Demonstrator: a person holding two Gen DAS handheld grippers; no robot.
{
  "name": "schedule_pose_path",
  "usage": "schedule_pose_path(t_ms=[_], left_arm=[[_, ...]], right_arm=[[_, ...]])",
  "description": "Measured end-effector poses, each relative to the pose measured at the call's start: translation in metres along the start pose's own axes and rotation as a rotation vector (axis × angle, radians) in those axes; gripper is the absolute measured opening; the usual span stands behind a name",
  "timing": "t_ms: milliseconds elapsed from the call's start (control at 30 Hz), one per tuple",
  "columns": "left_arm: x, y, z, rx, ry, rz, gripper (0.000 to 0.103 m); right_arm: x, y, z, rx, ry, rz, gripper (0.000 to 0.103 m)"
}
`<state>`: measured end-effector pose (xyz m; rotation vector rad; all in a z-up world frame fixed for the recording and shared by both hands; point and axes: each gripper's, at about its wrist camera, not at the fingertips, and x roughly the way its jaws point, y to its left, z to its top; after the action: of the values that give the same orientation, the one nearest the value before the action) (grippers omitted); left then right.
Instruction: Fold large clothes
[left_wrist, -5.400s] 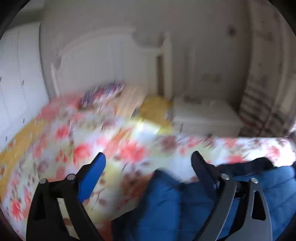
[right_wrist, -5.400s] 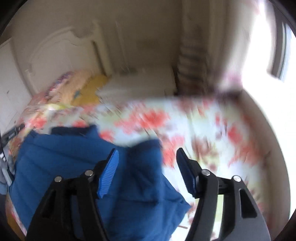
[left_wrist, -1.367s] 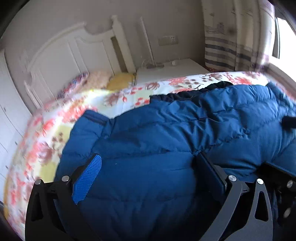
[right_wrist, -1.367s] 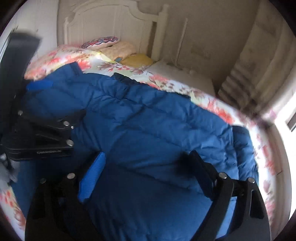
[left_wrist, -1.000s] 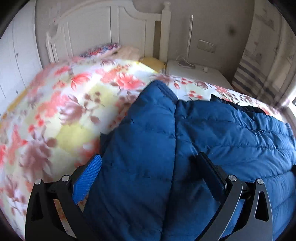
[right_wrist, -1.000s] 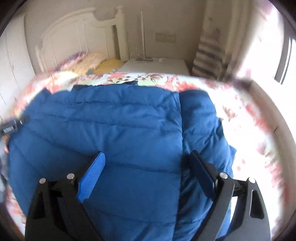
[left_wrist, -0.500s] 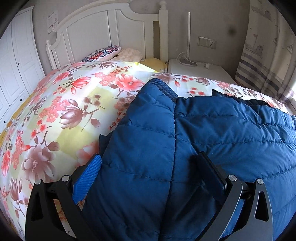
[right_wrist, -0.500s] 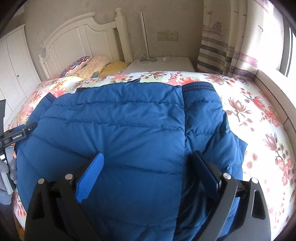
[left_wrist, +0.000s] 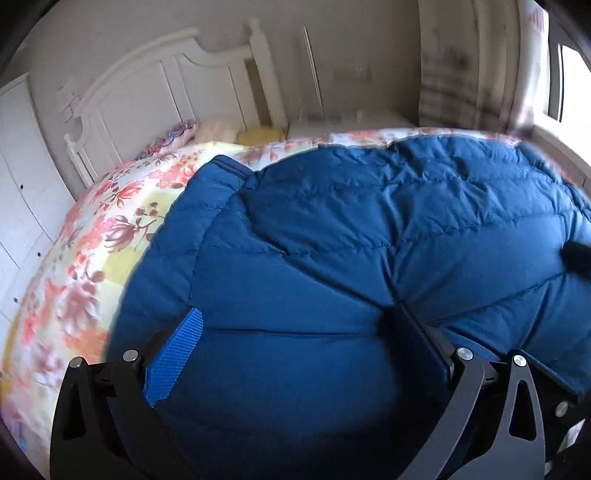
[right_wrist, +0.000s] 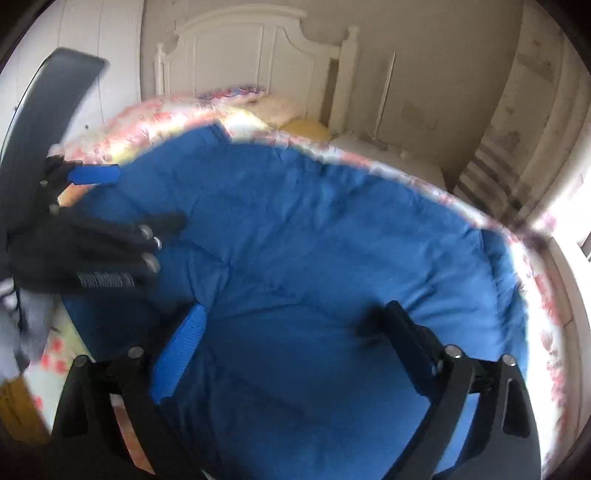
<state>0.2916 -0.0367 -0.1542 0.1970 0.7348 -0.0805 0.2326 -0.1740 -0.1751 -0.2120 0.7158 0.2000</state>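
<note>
A large blue quilted jacket (left_wrist: 369, 240) lies spread across the floral bed cover (left_wrist: 92, 258). My left gripper (left_wrist: 295, 321) hovers low over the jacket's near part. Its jaws stand wide and the puffy fabric bulges up between them without being pinched. In the right wrist view the jacket (right_wrist: 314, 221) fills the middle. My right gripper (right_wrist: 295, 314) is over it with jaws opening, padded fabric below and between them, not gripped. The left gripper (right_wrist: 140, 197) shows at that view's left edge, close by. A black fingertip (left_wrist: 576, 254) of the right gripper pokes in at the left view's right edge.
A white headboard (left_wrist: 166, 85) and pillows (left_wrist: 173, 136) lie at the bed's far end, with a white nightstand (left_wrist: 351, 122) beside them. Striped curtains (left_wrist: 461, 74) and a bright window are on the right. White wardrobe doors (left_wrist: 18, 166) line the left.
Both views have swung and rolled. The two grippers have come closer together over the jacket, and the left one now looms at the left of the right wrist view. The jacket lies as before.
</note>
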Motion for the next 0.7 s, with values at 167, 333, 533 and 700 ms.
schedule_pose_path(t_ms=[167, 333, 533, 700], left_arm=[[-0.001, 0.01, -0.001, 0.02, 0.015, -0.026, 0.099], [-0.002, 0.018, -0.007, -0.014, 0.007, -0.041, 0.099], [0.0, 0.017, -0.007, -0.016, 0.013, -0.041, 0.099], [-0.003, 0.018, -0.01, -0.015, 0.015, -0.033, 0.099]], right_arm=[[-0.021, -0.035, -0.009, 0.054, -0.003, -0.039, 0.1], [-0.046, -0.11, -0.052, 0.259, -0.014, -0.103, 0.1], [-0.056, -0.146, -0.08, 0.394, -0.018, -0.085, 0.1], [-0.076, -0.142, -0.083, 0.43, -0.022, -0.099, 0.1]])
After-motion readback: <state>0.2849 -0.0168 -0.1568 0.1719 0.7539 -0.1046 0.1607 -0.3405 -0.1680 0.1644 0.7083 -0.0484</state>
